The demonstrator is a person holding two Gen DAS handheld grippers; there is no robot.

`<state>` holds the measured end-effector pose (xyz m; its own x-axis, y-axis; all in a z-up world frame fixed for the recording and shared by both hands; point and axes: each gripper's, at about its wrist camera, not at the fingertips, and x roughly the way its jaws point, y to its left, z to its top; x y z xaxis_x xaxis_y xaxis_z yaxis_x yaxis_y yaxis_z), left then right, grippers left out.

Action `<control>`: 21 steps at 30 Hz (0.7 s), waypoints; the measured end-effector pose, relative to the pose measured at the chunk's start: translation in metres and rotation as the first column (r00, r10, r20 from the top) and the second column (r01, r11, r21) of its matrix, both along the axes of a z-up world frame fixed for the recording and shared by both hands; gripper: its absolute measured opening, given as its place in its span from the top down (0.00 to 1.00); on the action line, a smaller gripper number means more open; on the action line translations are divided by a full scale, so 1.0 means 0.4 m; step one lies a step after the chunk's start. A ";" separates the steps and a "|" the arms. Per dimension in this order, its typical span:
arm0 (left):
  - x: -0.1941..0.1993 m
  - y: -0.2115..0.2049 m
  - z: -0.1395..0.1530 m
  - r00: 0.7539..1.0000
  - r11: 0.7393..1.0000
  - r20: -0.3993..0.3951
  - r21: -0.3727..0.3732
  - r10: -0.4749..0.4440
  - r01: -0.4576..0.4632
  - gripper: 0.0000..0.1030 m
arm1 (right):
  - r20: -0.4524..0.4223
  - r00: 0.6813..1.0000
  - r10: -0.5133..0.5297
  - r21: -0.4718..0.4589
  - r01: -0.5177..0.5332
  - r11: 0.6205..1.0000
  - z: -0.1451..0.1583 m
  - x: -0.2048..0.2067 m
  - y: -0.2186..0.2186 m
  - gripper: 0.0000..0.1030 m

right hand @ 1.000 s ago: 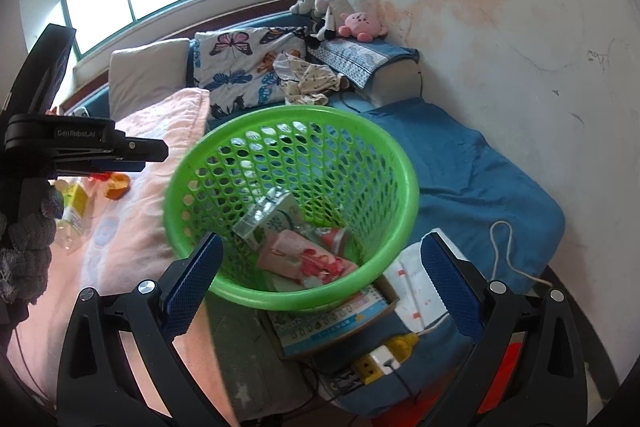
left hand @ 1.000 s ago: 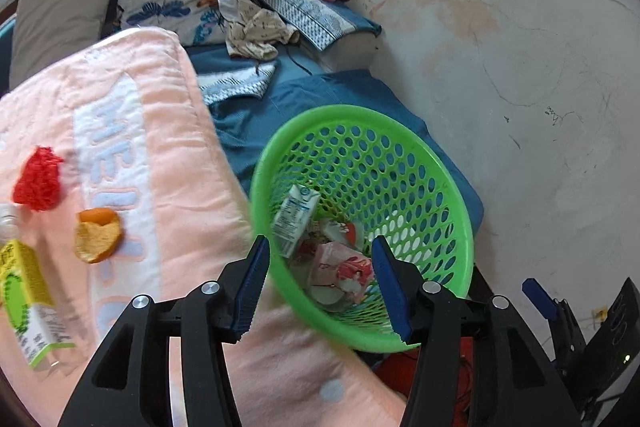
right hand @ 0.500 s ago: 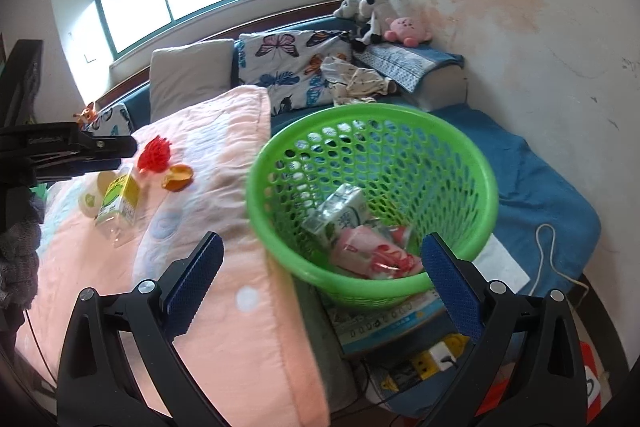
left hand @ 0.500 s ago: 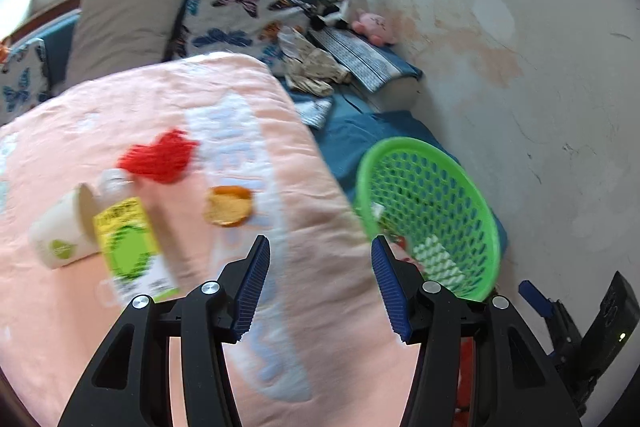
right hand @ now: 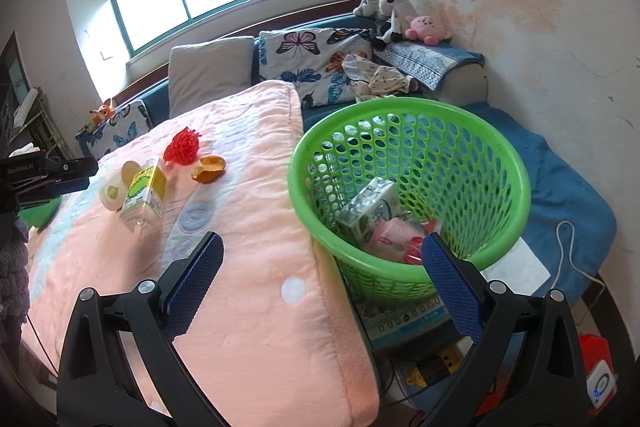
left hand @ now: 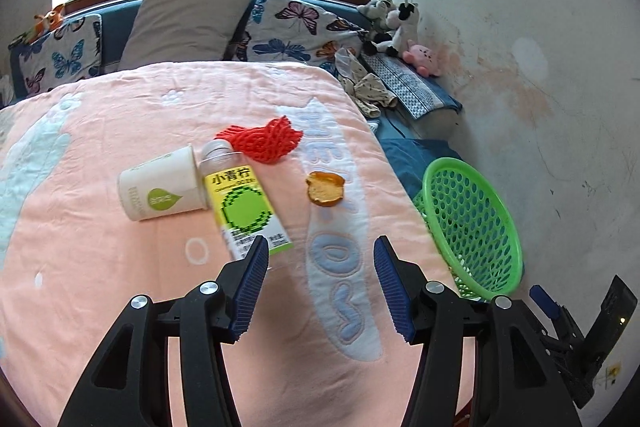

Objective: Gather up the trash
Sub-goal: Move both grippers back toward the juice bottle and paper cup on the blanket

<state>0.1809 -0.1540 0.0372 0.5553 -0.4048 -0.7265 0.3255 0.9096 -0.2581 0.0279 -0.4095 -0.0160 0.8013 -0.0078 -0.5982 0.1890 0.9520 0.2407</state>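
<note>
Trash lies on the pink blanket [left hand: 100, 287]: a plastic bottle with a yellow-green label [left hand: 244, 211], a white paper cup on its side [left hand: 160, 189], a red foam net [left hand: 264, 141] and an orange peel [left hand: 325, 189]. My left gripper [left hand: 318, 285] is open and empty, just short of the bottle. The green basket [right hand: 412, 111] stands beside the bed and holds a milk carton [right hand: 370, 209] and pink wrappers [right hand: 394, 237]. My right gripper [right hand: 320, 279] is open and empty at the basket's near rim. The bottle [right hand: 144, 189], net [right hand: 182, 147] and peel [right hand: 208, 169] also show in the right wrist view.
Pillows [left hand: 184, 15] and plush toys [left hand: 394, 23] line the head of the bed. A stained wall [left hand: 540, 47] stands to the right. A blue mat [right hand: 560, 179], a cable [right hand: 568, 247], a book [right hand: 404, 319] and a power strip [right hand: 434, 367] lie around the basket.
My left gripper swung left from above the basket to over the blanket, now facing the bottle and cup. My right gripper drew back and left, bringing the bed into view.
</note>
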 end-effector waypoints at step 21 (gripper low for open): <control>-0.006 0.109 -0.024 0.995 0.996 -0.033 -0.012 0.092 -0.093 0.41 | 0.014 0.999 0.047 -0.009 -0.047 0.999 0.017 0.011 0.053 0.05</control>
